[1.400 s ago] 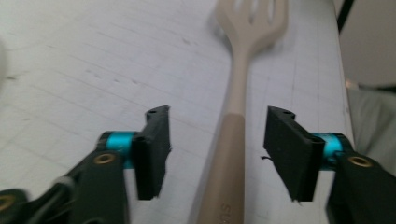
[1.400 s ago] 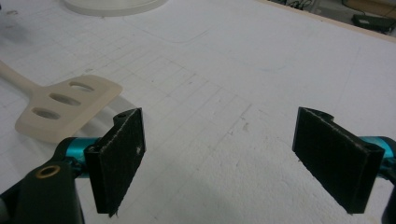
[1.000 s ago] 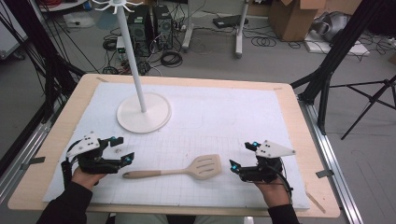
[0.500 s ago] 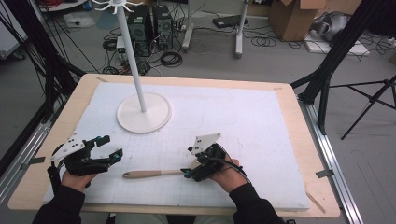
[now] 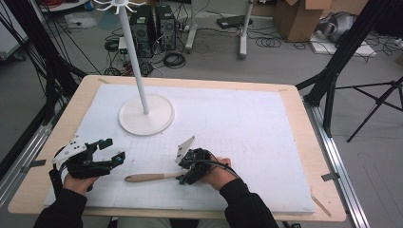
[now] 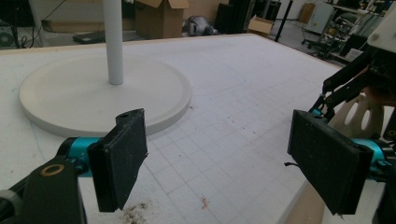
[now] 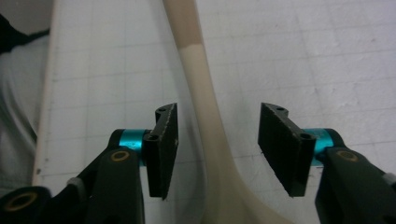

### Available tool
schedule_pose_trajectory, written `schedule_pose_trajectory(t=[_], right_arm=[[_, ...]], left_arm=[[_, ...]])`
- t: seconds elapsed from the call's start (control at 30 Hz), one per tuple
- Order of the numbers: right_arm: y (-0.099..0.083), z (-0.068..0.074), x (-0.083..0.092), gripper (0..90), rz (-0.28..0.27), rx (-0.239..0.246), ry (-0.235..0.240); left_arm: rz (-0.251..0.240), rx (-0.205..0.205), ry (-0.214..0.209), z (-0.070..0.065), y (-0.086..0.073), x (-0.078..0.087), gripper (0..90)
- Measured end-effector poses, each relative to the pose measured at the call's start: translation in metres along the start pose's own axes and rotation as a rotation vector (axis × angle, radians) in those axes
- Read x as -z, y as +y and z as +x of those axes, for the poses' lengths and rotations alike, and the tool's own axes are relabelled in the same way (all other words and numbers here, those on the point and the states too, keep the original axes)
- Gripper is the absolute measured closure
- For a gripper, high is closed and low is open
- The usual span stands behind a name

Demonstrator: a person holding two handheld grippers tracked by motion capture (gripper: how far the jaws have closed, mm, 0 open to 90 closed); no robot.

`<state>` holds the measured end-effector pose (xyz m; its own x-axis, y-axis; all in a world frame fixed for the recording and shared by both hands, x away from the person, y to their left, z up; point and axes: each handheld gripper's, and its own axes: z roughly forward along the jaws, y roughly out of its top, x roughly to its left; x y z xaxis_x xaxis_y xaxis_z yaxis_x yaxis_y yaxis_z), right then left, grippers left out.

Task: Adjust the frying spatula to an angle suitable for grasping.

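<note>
One spatula (image 5: 147,177), lying flat at lower centre of the high view on the white mat (image 5: 247,118), wooden handle toward the left, pale neck (image 7: 205,107) running between the jaws of the right gripper (image 5: 187,173), which have just been closing but stand clear of it on both sides. Probably light and stiff, smooth enough to slip; best pinched at the narrow neck. Left gripper (image 5: 111,152) spread wide and empty at lower left; one white stand (image 5: 145,114) at upper left.

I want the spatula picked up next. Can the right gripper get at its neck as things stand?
Probably yes: the right gripper straddles the spatula, its jaws just closing but pads not yet touching, nothing between.
</note>
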<state>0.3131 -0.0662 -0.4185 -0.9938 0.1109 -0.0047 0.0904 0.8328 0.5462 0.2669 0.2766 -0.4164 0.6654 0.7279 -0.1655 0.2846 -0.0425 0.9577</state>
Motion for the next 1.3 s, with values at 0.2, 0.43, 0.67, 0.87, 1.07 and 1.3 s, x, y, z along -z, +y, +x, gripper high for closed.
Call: schedule_pose_trajectory(t=[0.2, 0.43, 0.67, 0.87, 1.07, 1.3], right_arm=[[0.004, -0.001, -0.005, 62.0, 0.031, 0.010, 0.028], [0.007, 0.000, -0.004, 74.1, 0.050, 0.015, 0.031], [0.011, 0.008, -0.004, 75.1, 0.073, -0.058, -0.041], [0.008, 0.015, -0.005, 75.9, 0.044, -0.201, -0.123], [0.005, 0.019, -0.005, 76.8, 0.006, -0.355, -0.213], [-0.001, 0.019, 0.005, 60.5, -0.083, -0.335, -0.229]], left_arm=[[0.003, 0.002, 0.000, 0.002, 0.000, 0.001, 20.4], [0.009, 0.002, -0.001, 0.002, 0.000, 0.001, 20.7], [0.003, 0.009, 0.007, 0.003, 0.000, 0.002, 21.2], [-0.006, 0.004, 0.009, 0.004, 0.001, 0.003, 21.3], [-0.010, 0.007, 0.016, 0.004, 0.001, 0.003, 21.4], [-0.014, 0.007, 0.007, 0.004, 0.001, 0.003, 21.4]])
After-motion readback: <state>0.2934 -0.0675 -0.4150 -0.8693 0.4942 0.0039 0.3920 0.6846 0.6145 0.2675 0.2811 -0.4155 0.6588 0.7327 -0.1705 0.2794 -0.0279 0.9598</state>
